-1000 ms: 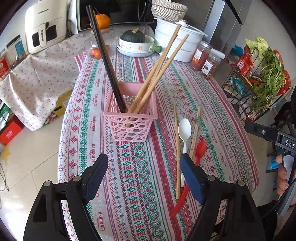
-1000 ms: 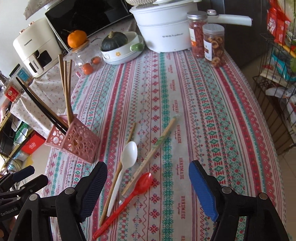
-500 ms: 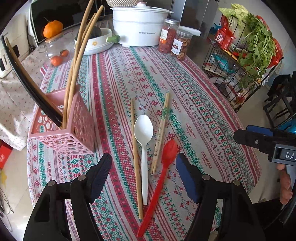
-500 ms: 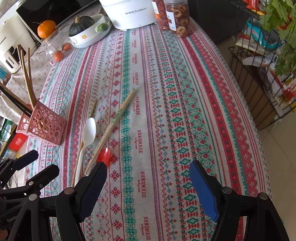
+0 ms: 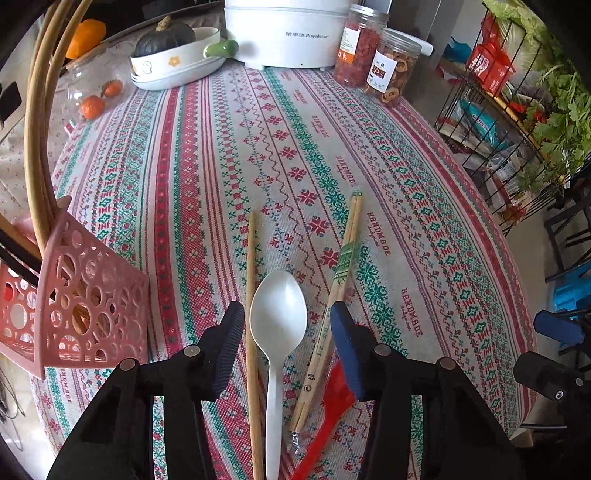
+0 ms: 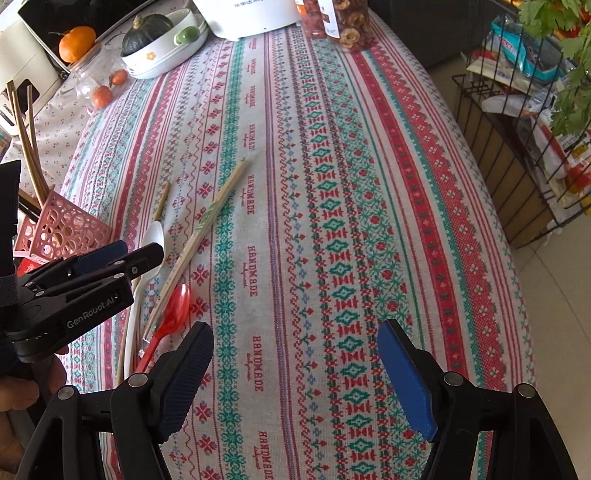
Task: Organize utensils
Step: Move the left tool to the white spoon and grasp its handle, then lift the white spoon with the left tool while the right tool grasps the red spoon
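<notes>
My left gripper [image 5: 287,341] is open, low over the tablecloth, its fingers on either side of a white plastic spoon [image 5: 277,325]. A bare wooden chopstick [image 5: 252,314] lies just left of the spoon, partly under the left finger. A wrapped chopstick pair [image 5: 338,291] and a red spoon [image 5: 330,406] lie to its right. A pink perforated basket [image 5: 74,314] with wooden and black chopsticks stands at the left. My right gripper [image 6: 295,376] is open and empty above bare cloth, right of the utensils; the red spoon [image 6: 173,317] and left gripper [image 6: 122,258] show there.
At the table's far end stand a white cooker [image 5: 288,33], two snack jars [image 5: 373,62], a bowl with a squash [image 5: 173,55] and a glass jar of small oranges [image 5: 96,92]. A wire rack with greens [image 5: 517,110] stands right of the table edge.
My left gripper has swung right from the basket and dropped low around the white spoon. My right gripper has drifted right, away from the utensils. Both stay open.
</notes>
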`<act>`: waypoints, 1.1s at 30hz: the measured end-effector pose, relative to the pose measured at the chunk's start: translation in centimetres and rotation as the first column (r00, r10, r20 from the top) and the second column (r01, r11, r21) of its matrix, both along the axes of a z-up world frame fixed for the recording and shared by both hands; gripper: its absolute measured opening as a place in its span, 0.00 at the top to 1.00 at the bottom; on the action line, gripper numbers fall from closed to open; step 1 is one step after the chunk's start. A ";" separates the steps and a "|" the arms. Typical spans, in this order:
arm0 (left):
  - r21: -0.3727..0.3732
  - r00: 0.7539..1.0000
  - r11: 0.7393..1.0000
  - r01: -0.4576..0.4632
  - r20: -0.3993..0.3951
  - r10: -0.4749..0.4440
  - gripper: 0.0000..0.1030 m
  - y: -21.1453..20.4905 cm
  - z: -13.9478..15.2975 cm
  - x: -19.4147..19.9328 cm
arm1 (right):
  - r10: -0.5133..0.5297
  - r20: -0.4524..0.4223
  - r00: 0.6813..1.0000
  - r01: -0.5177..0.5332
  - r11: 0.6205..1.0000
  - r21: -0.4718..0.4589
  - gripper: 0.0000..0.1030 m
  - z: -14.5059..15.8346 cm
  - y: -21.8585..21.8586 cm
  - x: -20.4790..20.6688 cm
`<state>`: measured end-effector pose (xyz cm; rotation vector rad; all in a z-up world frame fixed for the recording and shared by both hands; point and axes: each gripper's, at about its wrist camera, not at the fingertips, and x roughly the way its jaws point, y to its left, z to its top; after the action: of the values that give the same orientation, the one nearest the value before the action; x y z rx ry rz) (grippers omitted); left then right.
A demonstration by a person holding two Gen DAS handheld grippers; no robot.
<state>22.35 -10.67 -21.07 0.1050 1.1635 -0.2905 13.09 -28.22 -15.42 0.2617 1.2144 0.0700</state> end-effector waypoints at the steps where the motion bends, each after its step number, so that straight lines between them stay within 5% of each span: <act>1: 0.015 1.000 1.000 -0.001 0.003 0.001 0.52 -0.2 -0.2 0.2 | -0.002 -0.002 1.000 0.002 1.000 0.000 0.24 0.0 -0.1 0.1; 6: 0.043 1.000 0.999 -0.015 -0.012 0.016 0.63 -0.2 -1.2 0.9 | -0.009 -0.010 1.000 0.009 1.000 -0.002 0.24 -0.3 -0.4 0.2; 12: 0.045 1.000 0.999 -0.023 0.008 0.023 0.64 0.4 -0.6 0.6 | -0.006 -0.022 1.000 0.006 1.000 -0.006 0.24 -0.6 -0.1 0.4; 33: -0.174 0.984 0.983 -0.051 0.159 0.079 0.65 9.8 9.2 -6.8 | 0.126 -0.086 0.988 -0.126 0.992 0.007 0.27 -3.6 7.8 3.1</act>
<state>15.57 -0.84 -11.84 -0.0573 0.9716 -0.3159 16.15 -20.44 -19.01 0.1903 1.3166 0.1703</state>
